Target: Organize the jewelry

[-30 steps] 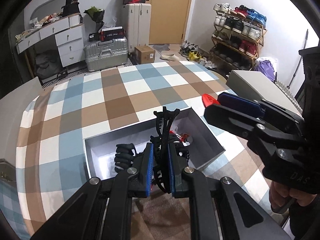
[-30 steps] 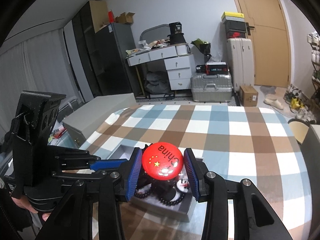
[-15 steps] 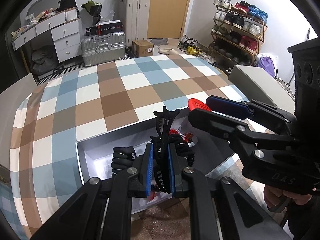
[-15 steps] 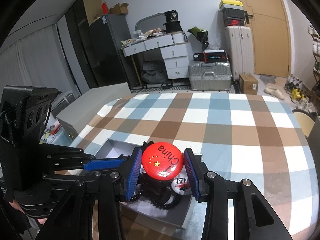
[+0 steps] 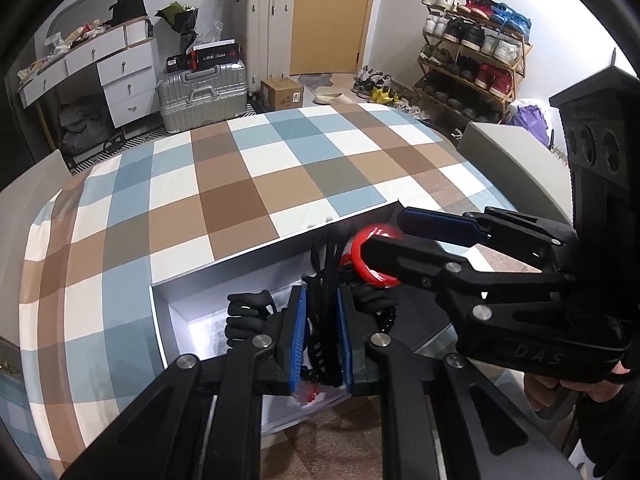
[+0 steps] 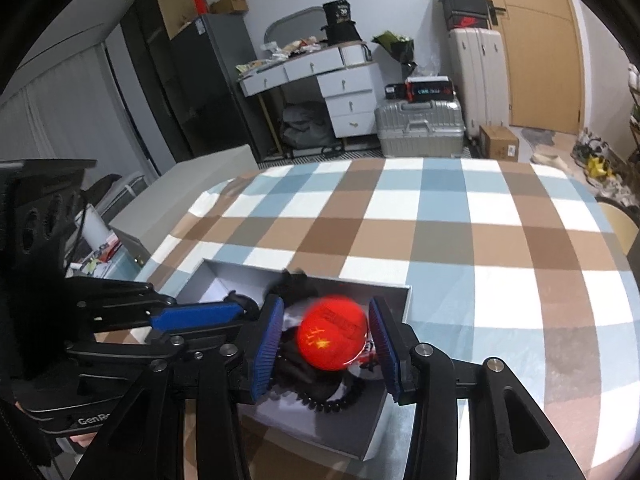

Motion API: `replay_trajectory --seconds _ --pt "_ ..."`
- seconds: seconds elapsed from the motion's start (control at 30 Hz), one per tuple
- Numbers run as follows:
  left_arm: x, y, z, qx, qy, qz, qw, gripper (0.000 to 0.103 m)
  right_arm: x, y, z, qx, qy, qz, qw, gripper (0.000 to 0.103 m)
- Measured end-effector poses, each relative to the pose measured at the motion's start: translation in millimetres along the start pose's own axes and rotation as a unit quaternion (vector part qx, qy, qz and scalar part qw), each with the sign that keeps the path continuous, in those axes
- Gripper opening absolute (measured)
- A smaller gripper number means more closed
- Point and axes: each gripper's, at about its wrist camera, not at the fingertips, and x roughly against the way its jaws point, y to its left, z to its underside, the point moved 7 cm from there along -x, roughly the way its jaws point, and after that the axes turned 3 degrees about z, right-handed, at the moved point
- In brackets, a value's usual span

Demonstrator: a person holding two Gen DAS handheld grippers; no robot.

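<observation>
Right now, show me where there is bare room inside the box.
Bare floor shows only at the box's left end, between its left wall and the black clips. The right half is crowded: beads, the red badge and both tools.

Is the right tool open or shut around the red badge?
Open. In the right wrist view, the right tool has gaps between both blue pads and the blurred red badge, which sits over the gray box.

A home bedroom: shoe rack, suitcases, dresser
</observation>
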Motion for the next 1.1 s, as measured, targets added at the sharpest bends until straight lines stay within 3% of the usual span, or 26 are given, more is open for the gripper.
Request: replay_trajectory --seconds 0.07,0.17,0.63,0.8,0.87,0.93,1.1 --pt "-1 5 1 0.0 0.003 -0.016 0.9999 0.026 1 -2 1 -0.005 -0.001 -0.001 1.0 0.048" --pt "1 9 3 0.009 -0.001 -0.006 0.9999 0.049 8 -3 0 -0.008 -0.012 -0.001 1.0 0.054" --pt "22 19 7 0.028 -0.025 -0.025 0.999 0.05 58 -5 -11 -0.02 -0.082 0.003 0.996 0.059" --pt "42 21 8 0.039 -0.065 -0.039 0.9963 0.051 84 3 -12 -0.016 -0.121 0.001 0.993 0.065" --pt "50 24 10 0.051 -0.085 -0.04 0.9943 0.052 93 8 -13 -0.011 -0.136 0.0 0.991 0.076" --pt "59 27 12 0.064 -0.105 -0.05 0.9912 0.055 103 14 -12 -0.002 -0.15 0.003 0.989 0.087" --pt "86 26 12 0.072 -0.172 -0.074 0.9796 0.08 118 27 -5 0.019 -0.175 0.015 0.984 0.099"
